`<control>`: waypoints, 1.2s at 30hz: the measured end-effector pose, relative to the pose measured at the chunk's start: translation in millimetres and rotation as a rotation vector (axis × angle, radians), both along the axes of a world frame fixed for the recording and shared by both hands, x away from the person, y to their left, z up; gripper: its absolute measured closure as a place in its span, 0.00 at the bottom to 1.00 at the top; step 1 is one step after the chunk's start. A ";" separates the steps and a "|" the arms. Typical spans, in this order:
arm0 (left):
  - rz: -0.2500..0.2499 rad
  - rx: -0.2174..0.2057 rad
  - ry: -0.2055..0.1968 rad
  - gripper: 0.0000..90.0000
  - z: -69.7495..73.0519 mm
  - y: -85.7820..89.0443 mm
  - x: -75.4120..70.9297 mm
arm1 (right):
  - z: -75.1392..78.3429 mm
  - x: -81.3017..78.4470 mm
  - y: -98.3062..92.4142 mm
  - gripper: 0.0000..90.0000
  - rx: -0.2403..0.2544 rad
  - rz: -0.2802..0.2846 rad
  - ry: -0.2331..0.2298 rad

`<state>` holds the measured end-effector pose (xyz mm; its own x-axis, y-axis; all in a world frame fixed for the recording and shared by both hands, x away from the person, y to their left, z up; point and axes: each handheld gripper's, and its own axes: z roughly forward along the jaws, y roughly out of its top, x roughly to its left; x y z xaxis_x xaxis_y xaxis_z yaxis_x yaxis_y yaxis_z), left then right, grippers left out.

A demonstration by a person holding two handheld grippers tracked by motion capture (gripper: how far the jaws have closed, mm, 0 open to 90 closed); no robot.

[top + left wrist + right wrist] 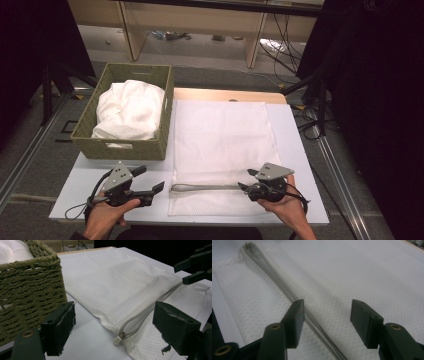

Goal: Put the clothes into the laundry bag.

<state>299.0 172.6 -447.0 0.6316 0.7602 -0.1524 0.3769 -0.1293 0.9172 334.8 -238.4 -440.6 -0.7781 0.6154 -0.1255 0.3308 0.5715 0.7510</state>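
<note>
Nearest the high camera, two hands come in from the bottom edge, each holding a gripper over the near end of the white table [70,195]. Between them lies a white mesh laundry bag [220,145], spread flat with its grey zipper [205,188] running across the near edge, so that both tools can reach it from either end.

At the zipper's closed end, the left gripper [159,187] waits just beside the bag's corner with its jaws apart and nothing between them; in the left gripper view the zipper pull [121,335] lies on the table ahead of the jaws, untouched. It seems placed there to take the pull or pin that corner.

At the other end, the right gripper [243,186] sits low over the mesh. Its jaws stand part way open, and in the right gripper view the zipper track [287,293] passes just beside the inner face of one pad while the other pad stands clear, so nothing is gripped yet. That straddling stance suggests it is about to pinch the fabric at the seam.

Left of the bag, touching its edge, a woven basket [150,147] holds crumpled white cloth [130,110], probably what the bag is meant to receive.
</note>
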 end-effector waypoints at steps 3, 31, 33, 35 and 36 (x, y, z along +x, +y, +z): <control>-0.002 0.000 0.008 0.20 -1.2 0.7 0.1 | -6.6 8.5 11.3 0.56 -0.074 0.049 0.017; 0.008 0.039 0.043 0.23 -3.4 5.8 2.7 | -34.2 51.9 35.6 0.57 -0.150 0.109 0.195; 0.008 0.031 0.043 0.23 -2.8 5.0 3.5 | -35.8 53.2 35.3 0.59 -0.142 0.104 0.203; 0.013 0.021 0.053 0.23 -3.5 4.1 3.5 | -34.7 54.9 34.1 0.83 -0.150 0.147 0.187; 0.010 0.030 0.059 0.23 -4.6 4.1 3.5 | -33.9 52.9 35.5 0.89 -0.155 0.126 0.197</control>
